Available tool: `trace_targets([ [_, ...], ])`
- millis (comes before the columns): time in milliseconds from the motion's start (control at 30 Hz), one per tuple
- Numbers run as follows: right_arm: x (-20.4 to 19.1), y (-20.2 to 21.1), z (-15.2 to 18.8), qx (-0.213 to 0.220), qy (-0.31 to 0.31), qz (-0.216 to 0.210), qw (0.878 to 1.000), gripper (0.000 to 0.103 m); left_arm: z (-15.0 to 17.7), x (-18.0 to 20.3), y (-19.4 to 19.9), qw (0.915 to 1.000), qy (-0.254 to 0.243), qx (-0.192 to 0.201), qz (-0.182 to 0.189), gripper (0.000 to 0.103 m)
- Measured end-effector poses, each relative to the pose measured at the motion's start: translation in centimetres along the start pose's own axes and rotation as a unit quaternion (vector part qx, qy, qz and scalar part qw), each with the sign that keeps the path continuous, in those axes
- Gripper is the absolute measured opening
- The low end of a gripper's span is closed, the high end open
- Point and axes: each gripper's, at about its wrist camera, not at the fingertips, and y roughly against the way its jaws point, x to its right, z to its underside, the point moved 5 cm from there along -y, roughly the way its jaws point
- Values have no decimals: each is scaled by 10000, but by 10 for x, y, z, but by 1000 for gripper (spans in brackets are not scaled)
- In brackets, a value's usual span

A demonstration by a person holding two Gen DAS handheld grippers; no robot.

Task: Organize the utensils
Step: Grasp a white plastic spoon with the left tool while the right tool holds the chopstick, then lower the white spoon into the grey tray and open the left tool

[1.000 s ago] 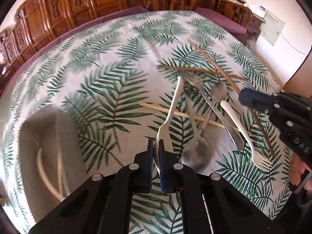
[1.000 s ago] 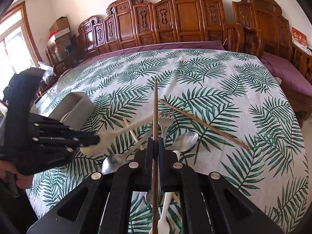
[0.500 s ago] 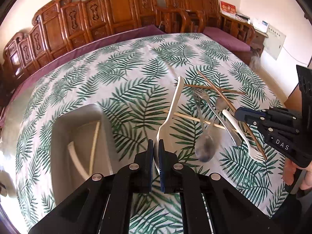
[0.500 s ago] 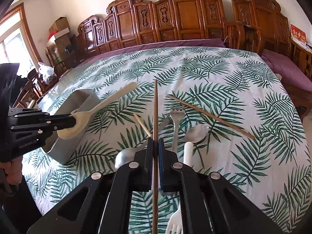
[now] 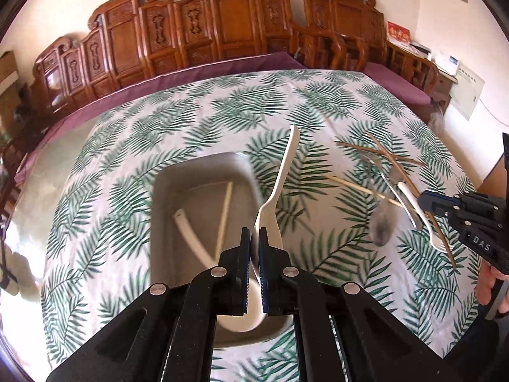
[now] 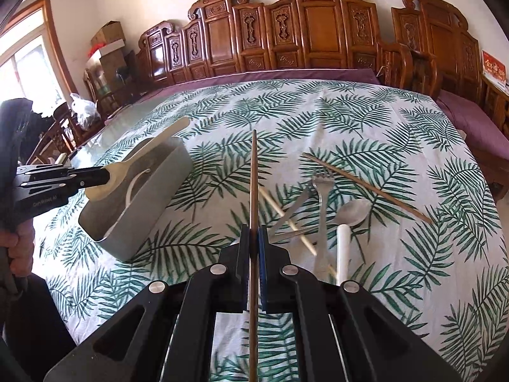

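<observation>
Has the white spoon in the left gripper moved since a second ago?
Yes. The white spoon, clamped in the left gripper, has travelled left from the utensil pile to above the grey bin.

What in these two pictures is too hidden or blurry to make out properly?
- Left wrist view: the white spoon's bowl is partly covered by the left gripper.
- Left wrist view: the metal spoon is blurred.
- Right wrist view: the gray bin's near wall hides most of its contents.
</observation>
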Motion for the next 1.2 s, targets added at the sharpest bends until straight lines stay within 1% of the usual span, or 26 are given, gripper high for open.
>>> trace_targets([
  [267, -26, -6, 2, -48, 104, -69, 9999, 6, 19, -41, 0, 9992, 352, 90, -186, 4],
  [433, -44, -7, 1, -33, 142, -175, 9997, 6, 31, -56, -13, 9981, 591, -44, -195, 4],
  [533, -56, -8, -1, -10, 156, -262, 9995, 6, 36, -60, -21, 9974, 680, -137, -192, 4],
  [667, -71, -13, -8, 12, 182, -386, 9991, 6, 39, -60, -31, 9973, 665, -210, -237, 5],
  [767, -83, -19, -14, 24, 246, -450, 9987, 7, 41, -59, -36, 9970, 680, -300, -198, 5],
  [900, -94, -25, -20, 25, 325, -488, 9983, 7, 39, -57, -35, 9974, 647, -254, -174, 5],
  [1000, -100, -27, -26, 28, 309, -535, 9981, 7, 37, -59, -31, 9972, 697, -221, -126, 12],
  [1033, -102, -28, -28, 32, 301, -552, 9980, 7, 36, -61, -28, 9973, 700, -177, -126, 18],
  [1067, -105, -29, -31, 43, 301, -569, 9979, 7, 35, -62, -26, 9973, 705, -137, -126, 21],
  [1133, -112, -31, -35, 64, 303, -602, 9977, 7, 32, -66, -19, 9972, 735, -43, -109, 21],
  [1200, -120, -35, -40, 73, 300, -663, 9973, 7, 30, -70, -13, 9970, 762, 43, -121, 26],
])
